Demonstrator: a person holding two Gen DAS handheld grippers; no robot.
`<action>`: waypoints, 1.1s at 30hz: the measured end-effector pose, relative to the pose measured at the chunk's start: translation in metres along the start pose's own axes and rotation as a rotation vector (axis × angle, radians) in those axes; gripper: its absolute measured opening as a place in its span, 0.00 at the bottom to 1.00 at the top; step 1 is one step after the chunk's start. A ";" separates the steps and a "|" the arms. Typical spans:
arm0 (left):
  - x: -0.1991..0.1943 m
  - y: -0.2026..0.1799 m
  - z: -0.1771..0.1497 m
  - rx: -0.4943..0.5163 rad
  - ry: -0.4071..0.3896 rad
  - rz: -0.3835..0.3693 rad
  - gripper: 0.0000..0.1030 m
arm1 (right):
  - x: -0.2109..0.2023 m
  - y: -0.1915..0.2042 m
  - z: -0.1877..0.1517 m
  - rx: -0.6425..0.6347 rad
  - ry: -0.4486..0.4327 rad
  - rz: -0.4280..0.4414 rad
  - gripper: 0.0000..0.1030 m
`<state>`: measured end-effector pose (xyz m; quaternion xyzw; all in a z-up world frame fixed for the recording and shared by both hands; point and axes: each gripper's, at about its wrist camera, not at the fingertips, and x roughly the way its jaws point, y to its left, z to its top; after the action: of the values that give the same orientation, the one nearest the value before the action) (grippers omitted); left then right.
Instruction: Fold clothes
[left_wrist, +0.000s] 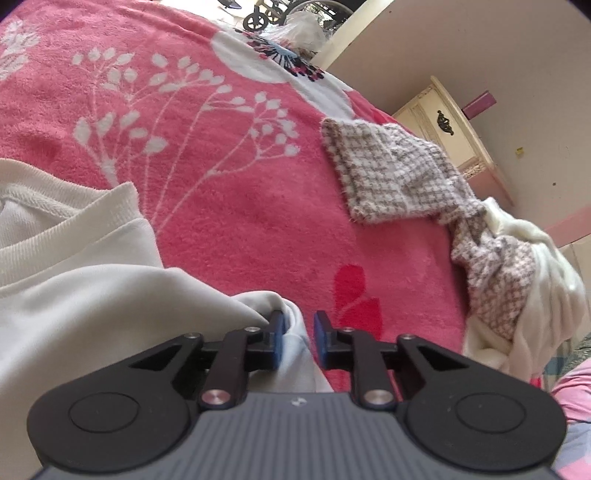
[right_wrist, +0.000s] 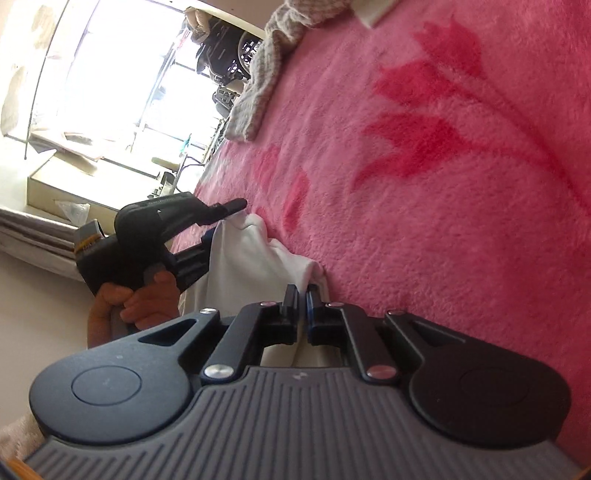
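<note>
A cream sweatshirt (left_wrist: 74, 266) lies on the pink floral blanket (left_wrist: 229, 206). The left gripper (left_wrist: 298, 339) stands partly open, a bunched fold of the sweatshirt between its fingers, the left pad touching it. The right gripper (right_wrist: 302, 306) is pinched closed on another edge of the sweatshirt (right_wrist: 243, 258).

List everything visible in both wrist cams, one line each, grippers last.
white sweatshirt: 1, cream-white, left on the blanket, an edge between both grippers
checked garment: 1, brown-and-white, partly folded, right of centre
white garment: 1, crumpled at the bed's right edge under the checked one
blanket: 1, pink with white and red flowers, covers the bed
cabinet: 1, cream, by the wall
left gripper: 1, black, blue pads, fabric between parted jaws
right gripper: 1, black, shut on fabric
hand: 1, holding the left gripper's handle
</note>
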<state>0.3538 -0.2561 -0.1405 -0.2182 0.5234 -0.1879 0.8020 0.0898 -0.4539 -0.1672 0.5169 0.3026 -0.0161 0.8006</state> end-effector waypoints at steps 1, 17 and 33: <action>-0.005 0.000 0.002 -0.003 -0.004 -0.009 0.39 | -0.007 0.001 0.001 -0.005 -0.018 -0.010 0.04; -0.209 0.000 0.044 0.242 -0.159 0.118 0.49 | 0.047 0.010 0.030 0.004 0.028 0.041 0.09; -0.363 0.119 -0.103 0.296 -0.102 0.021 0.60 | -0.067 0.147 -0.076 -0.617 0.226 0.142 0.32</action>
<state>0.1287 0.0203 0.0327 -0.1013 0.4510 -0.2433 0.8528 0.0493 -0.3414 -0.0348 0.2682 0.3434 0.1894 0.8799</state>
